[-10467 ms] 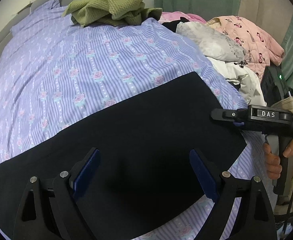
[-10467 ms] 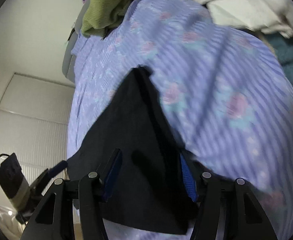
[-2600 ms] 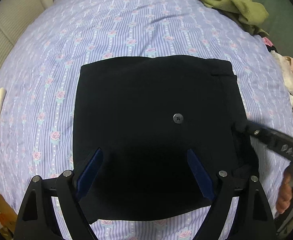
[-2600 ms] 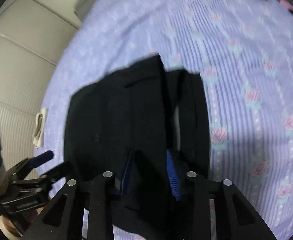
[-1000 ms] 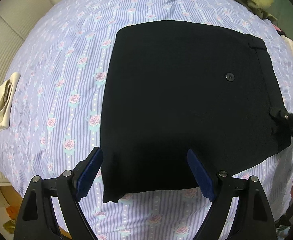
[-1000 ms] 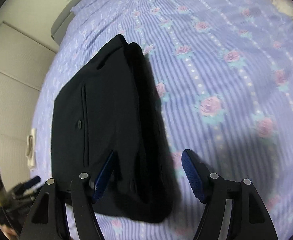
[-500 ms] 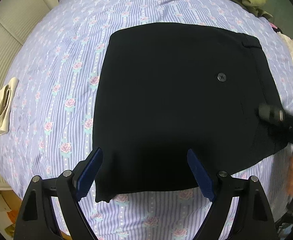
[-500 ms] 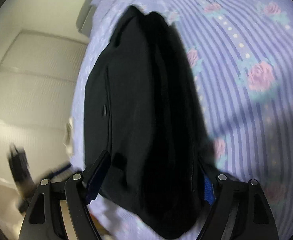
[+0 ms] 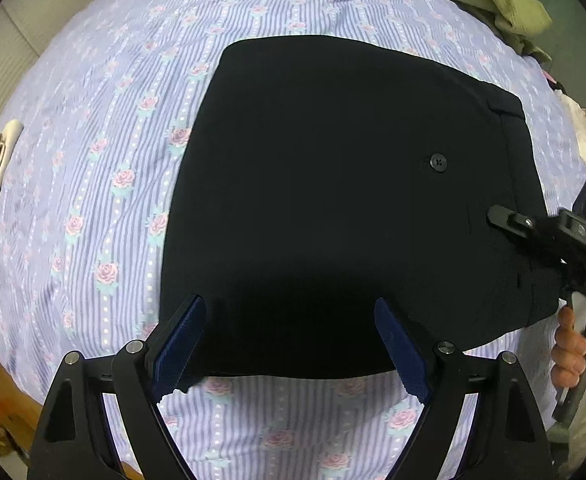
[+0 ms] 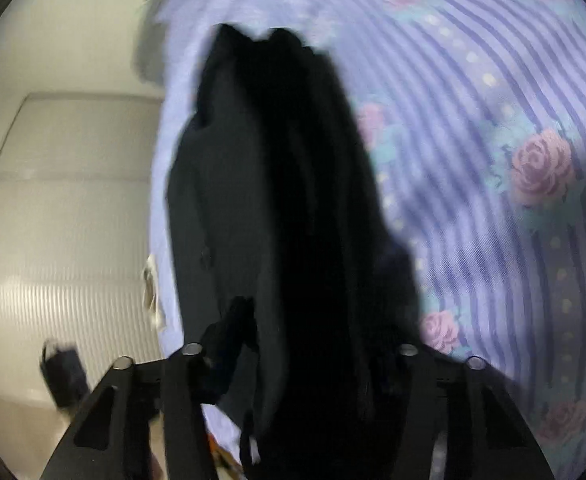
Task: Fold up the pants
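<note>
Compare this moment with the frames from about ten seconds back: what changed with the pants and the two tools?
The pants, then a long strip across the bedsheet, now lie folded into a compact block. The right tool has moved onto the waistband edge, fabric between its fingers. The left tool stays open, hovering over the near edge.

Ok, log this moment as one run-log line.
folded black cloth pants flat on striped floral bedsheet | left hand-held gripper open, at near edge | right hand-held gripper around waistband side, closure unclear

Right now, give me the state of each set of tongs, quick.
Left tongs: open, holding nothing, hovering over the near edge of the folded black pants.
Right tongs: at the pants' waistband edge; open or shut cannot be told.
</note>
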`<state>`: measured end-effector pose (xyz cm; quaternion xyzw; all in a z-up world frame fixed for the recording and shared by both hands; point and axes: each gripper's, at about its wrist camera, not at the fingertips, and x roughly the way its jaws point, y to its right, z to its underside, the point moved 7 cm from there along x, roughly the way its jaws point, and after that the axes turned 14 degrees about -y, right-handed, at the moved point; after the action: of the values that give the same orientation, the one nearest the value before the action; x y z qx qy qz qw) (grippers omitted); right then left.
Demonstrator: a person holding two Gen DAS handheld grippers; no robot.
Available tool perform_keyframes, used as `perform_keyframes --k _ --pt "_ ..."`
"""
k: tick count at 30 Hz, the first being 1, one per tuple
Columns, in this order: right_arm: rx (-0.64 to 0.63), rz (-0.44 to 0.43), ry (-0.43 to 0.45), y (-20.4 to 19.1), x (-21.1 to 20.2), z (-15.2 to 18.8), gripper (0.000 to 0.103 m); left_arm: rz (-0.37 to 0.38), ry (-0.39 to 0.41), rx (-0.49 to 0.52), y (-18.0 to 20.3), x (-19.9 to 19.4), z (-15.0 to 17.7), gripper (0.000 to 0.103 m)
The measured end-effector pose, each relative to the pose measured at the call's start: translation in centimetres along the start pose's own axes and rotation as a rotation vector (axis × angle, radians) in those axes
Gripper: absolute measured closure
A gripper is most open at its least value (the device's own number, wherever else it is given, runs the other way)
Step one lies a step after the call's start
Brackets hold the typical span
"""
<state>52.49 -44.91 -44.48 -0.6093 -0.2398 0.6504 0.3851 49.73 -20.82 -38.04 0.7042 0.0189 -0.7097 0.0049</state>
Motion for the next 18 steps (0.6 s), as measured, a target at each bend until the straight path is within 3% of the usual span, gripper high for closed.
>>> perform_keyframes --k 3,6,9,12,14,18 --pt "0.029 0.143 0.017 -1.0 0.0 0.1 0.067 0.016 0.011 -0.036 -1.4 -0.4 -0.3 0.017" --pt "-0.016 0.406 0.076 -3.3 -0.6 0.6 0.072 0.045 0.019 -0.086 -3.9 -1.0 -0.9 0.017" --pt "-0.086 0.607 0.128 -5.6 0.0 1.1 0.072 0.097 0.023 -0.132 -6.9 -1.3 -1.9 0.017" --pt "-0.124 0.702 0.135 -5.4 0.1 0.7 0.072 0.157 0.025 -0.117 -8.9 -1.2 -3.3 0.017" --pt "-0.128 0.712 0.132 -5.8 -0.2 0.2 0.072 0.23 0.025 -0.07 -9.6 -0.8 -4.6 0.017" --pt "-0.173 0.795 0.133 -5.8 1.6 -0.5 0.071 0.282 0.013 0.083 -9.3 0.7 -8.0 0.017"
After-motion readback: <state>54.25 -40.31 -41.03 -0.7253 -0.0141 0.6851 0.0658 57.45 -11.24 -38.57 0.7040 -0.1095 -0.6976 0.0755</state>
